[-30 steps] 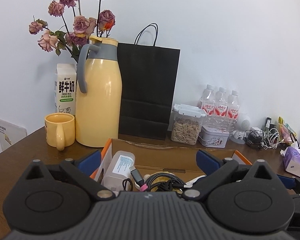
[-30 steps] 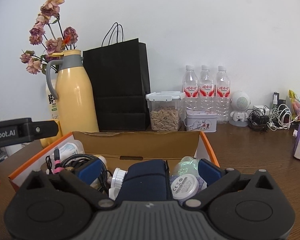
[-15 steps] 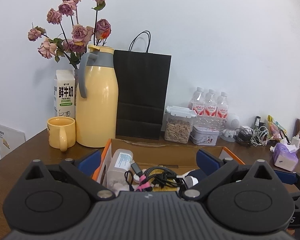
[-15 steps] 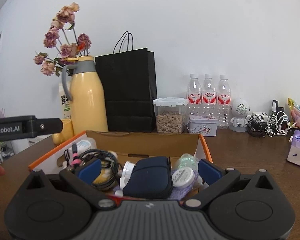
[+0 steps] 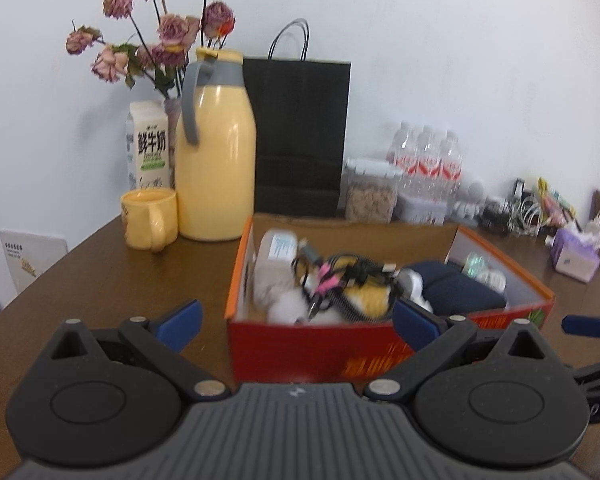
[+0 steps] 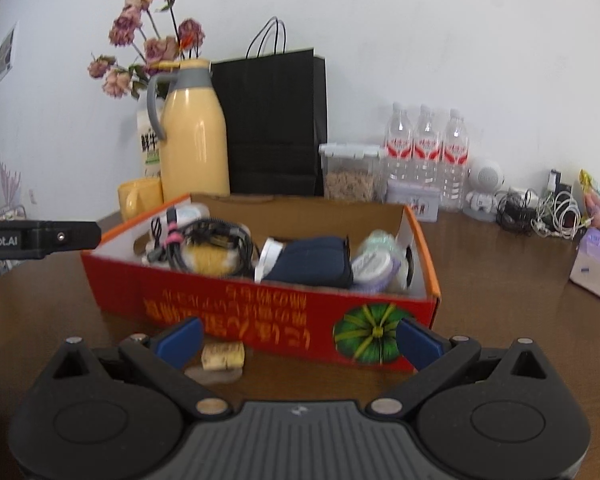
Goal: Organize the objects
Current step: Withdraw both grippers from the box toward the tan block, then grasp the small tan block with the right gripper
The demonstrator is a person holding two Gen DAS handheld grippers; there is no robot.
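Box [image 6: 284,316] of clutter on my bench [image 6: 500,320], both pairs of fingers wide and empty.
I see what may be a cork [image 6: 223,355] just before it; flask [image 5: 216,168] and bag [image 5: 300,136] stand behind.

A red box [image 6: 260,312] with orange rim, yellow lettering and a green pumpkin print [image 6: 370,338].

Clearance around red box [image 6: 260,316]

Bare table [image 5: 100,280] left of the box; yellow mug [image 5: 150,218] and thermos [image 5: 216,160] stand behind it. Cork [image 6: 223,355] lies before the box's front wall. Tissue pack [image 6: 596,268] bounds the open right side.
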